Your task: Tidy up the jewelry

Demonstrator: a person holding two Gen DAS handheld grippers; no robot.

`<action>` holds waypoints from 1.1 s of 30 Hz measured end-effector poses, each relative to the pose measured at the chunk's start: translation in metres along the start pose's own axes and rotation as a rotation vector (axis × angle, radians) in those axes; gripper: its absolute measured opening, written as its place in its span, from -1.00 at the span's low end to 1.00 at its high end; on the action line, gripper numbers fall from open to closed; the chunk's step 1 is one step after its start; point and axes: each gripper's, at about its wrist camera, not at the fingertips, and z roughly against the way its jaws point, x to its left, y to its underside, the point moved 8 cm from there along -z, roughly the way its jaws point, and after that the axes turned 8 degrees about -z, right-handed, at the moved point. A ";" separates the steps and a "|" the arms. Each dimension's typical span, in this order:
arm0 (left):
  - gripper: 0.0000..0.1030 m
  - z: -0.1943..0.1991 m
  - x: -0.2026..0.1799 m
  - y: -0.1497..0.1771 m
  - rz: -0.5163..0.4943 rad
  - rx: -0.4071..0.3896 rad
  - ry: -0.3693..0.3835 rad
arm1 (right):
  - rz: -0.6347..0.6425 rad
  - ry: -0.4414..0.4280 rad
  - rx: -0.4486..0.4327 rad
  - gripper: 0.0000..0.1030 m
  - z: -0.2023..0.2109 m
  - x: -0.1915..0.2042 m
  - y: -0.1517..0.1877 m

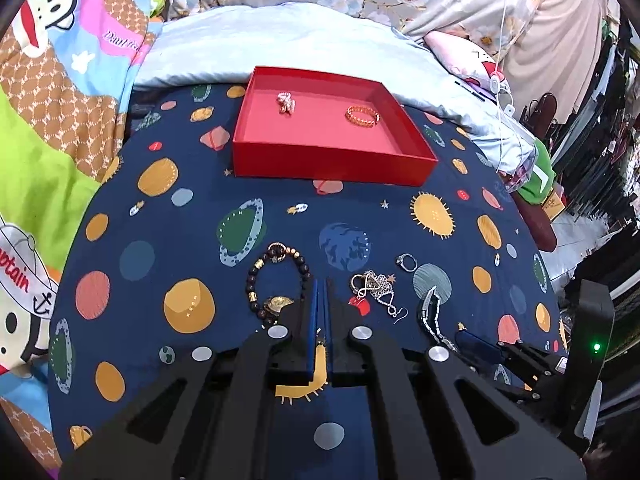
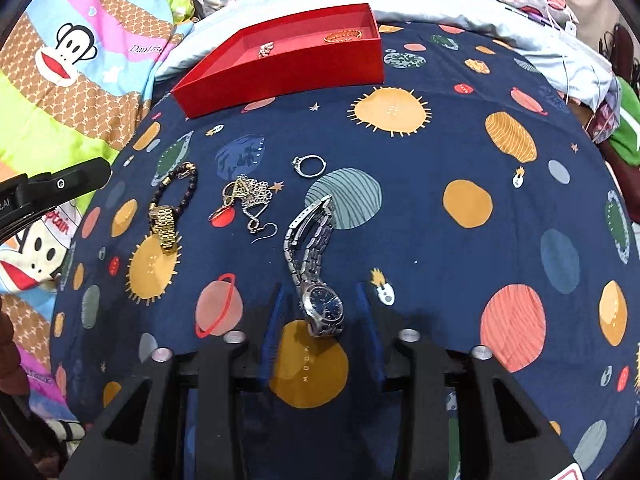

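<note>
step: you're lining up on the silver watch (image 2: 320, 264), with two pieces already in the red tray (image 2: 280, 76).
right gripper (image 2: 322, 300): wide open, straddling the watch face, holding nothing.
left gripper (image 1: 322, 292): pinched nearly closed and empty, near the beaded bracelet (image 1: 276, 276).
next: I'd say close on the watch case, then lift toward the tray.

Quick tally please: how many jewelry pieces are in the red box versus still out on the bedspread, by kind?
In the red box:
Gold bracelet: 1
Small sparkly piece: 1

On the bedspread:
Beaded bracelet: 1
Gold watch: 1
Silver watch: 1
Silver ring: 1
Tangle of chains and earrings: 1 cluster; pieces cannot be counted

Total: 7
</note>
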 end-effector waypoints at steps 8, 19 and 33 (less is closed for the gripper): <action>-0.63 -0.013 0.012 0.023 0.033 0.072 -0.004 | -0.031 -0.003 -0.001 -0.80 0.002 -0.008 -0.002; -0.17 -0.043 0.008 0.040 0.052 0.112 -0.049 | -0.053 -0.013 0.000 -0.80 0.003 -0.008 0.000; -0.75 -0.061 0.004 0.039 0.042 0.122 -0.035 | -0.079 -0.043 0.001 -0.80 0.002 -0.009 -0.003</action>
